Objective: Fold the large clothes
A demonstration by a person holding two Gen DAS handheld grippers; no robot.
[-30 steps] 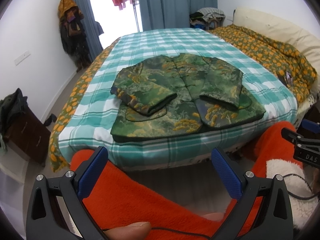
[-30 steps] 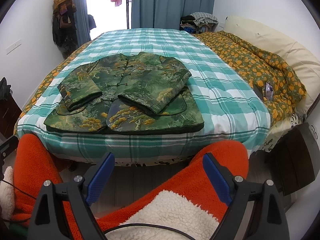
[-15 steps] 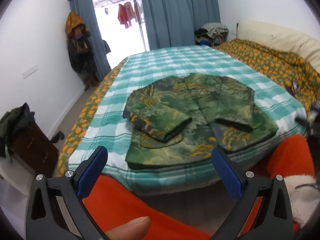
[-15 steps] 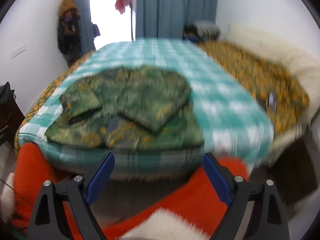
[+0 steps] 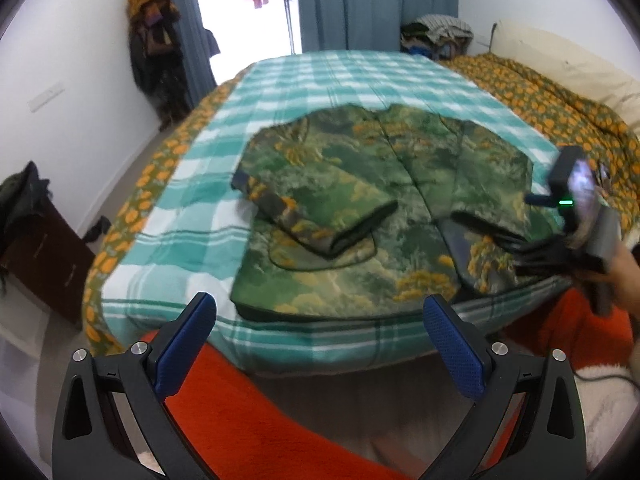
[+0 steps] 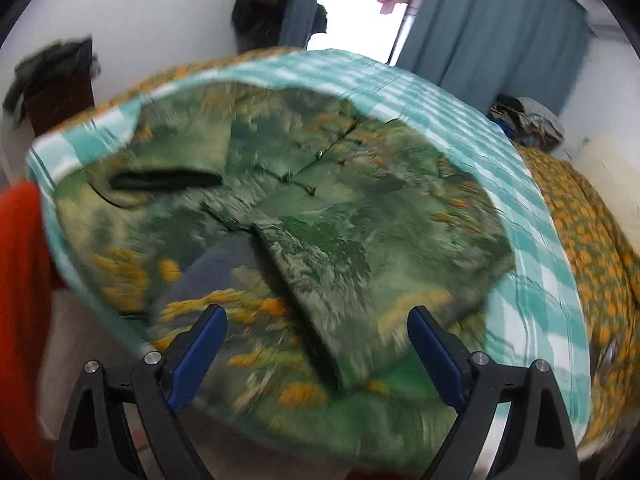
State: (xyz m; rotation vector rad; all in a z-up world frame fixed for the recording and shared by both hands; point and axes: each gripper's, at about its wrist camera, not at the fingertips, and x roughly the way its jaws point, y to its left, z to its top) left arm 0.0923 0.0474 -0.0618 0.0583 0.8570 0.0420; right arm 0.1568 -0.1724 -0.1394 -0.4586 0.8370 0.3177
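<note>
A green and orange patterned jacket [image 5: 360, 216] lies flat on the teal checked bed [image 5: 168, 216], both sleeves folded across its front. My left gripper [image 5: 320, 320] is open and empty, short of the bed's near edge and the jacket's hem. My right gripper [image 6: 316, 332] is open and empty, low over the jacket's [image 6: 320, 216] right hem corner and folded right sleeve; that view is blurred. The right gripper's body also shows in the left wrist view [image 5: 576, 208] at the jacket's right side.
An orange floral quilt [image 5: 560, 112] covers the bed's right side, with a cream pillow [image 5: 560, 56] behind. A dark cabinet [image 5: 44, 248] stands at the left wall. Blue curtains [image 5: 372, 4] and a clothes pile [image 5: 436, 32] are at the back. Orange fleece clothing [image 5: 260, 408] lies below.
Both grippers have moved toward the bed. The right one has swung in fast over the jacket's right hem corner. The left one has come closer to the near edge. Both stay open.
</note>
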